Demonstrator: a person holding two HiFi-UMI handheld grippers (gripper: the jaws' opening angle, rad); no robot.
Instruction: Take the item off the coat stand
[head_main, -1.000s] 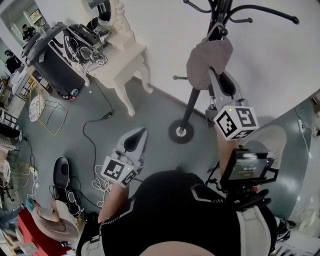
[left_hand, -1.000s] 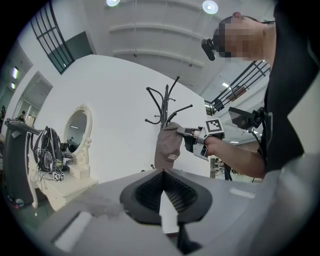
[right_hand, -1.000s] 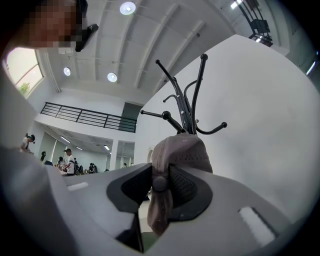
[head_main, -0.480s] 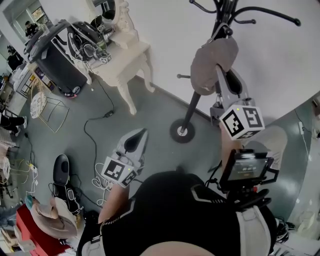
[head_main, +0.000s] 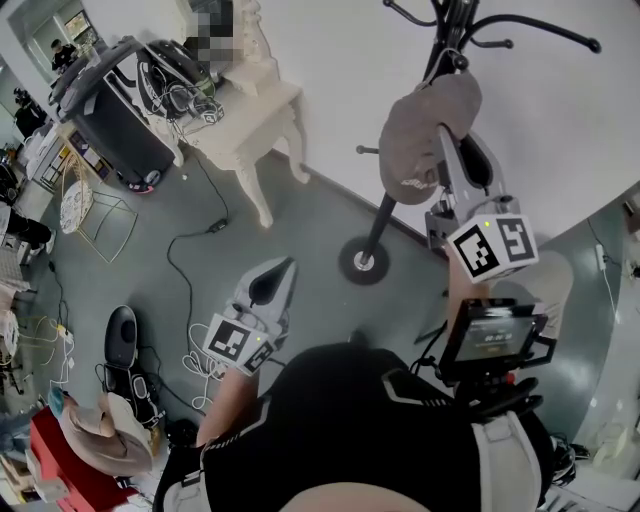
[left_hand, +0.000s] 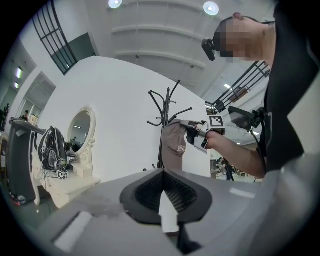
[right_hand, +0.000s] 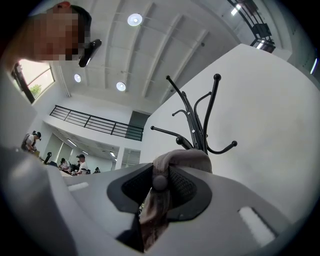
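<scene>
A grey-brown cap (head_main: 420, 130) hangs close against the black coat stand (head_main: 385, 215), near its upper hooks. My right gripper (head_main: 452, 135) is shut on the cap's cloth, which bunches between the pads (right_hand: 167, 170) in the right gripper view. The stand's hooks (right_hand: 200, 125) rise just behind the cap; whether the cap still rests on a hook I cannot tell. My left gripper (head_main: 288, 262) is held low over the floor, shut and with nothing in it. The left gripper view shows the cap (left_hand: 175, 142) beside the pole (left_hand: 162, 107).
The stand's round base (head_main: 362, 263) sits on the grey floor by the white wall. A white dressing table with an oval mirror (head_main: 245, 110) stands to the left, next to a black cart (head_main: 110, 120) with cables. A cord (head_main: 185, 270) runs across the floor.
My right gripper and the cap have shifted slightly to the right, away from the pole. The left gripper has stayed where it was.
</scene>
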